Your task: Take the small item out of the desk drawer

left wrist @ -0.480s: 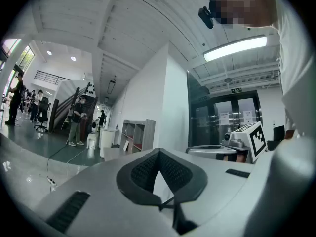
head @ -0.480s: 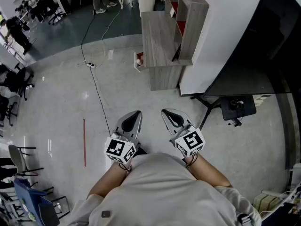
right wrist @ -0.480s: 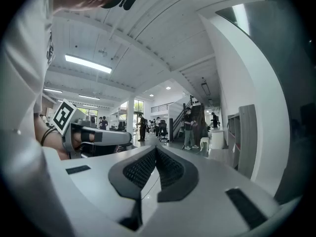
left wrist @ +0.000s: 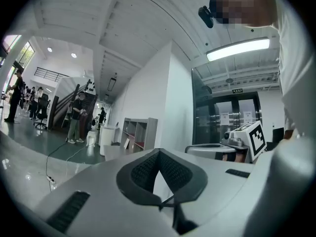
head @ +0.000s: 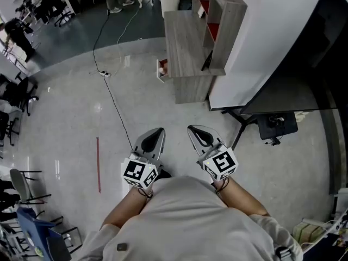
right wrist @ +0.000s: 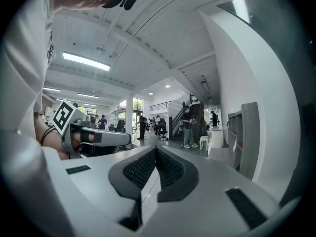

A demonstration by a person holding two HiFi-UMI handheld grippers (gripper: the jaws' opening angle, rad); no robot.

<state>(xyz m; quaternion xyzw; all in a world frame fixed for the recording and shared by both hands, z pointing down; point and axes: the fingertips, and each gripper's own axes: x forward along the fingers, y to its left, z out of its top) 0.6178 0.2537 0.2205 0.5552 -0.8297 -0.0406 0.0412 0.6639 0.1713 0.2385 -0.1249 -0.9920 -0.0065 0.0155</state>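
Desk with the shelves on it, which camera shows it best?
The head view: the desk shows from above, top and shelves. The left gripper view has it small and distant; the right gripper view catches only its shelf end at the right.

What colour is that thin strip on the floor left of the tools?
Red; the thin floor strip shows best in the head view.

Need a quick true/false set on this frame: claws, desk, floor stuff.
1. The left claw and the right claw are both shut and empty. True.
2. The right claw touches the desk. False: the desk stands farther ahead, apart from both claws.
3. A black cable runs across the floor. True.
4. The red strip on the floor lies right of the claws. False: it lies to their left.
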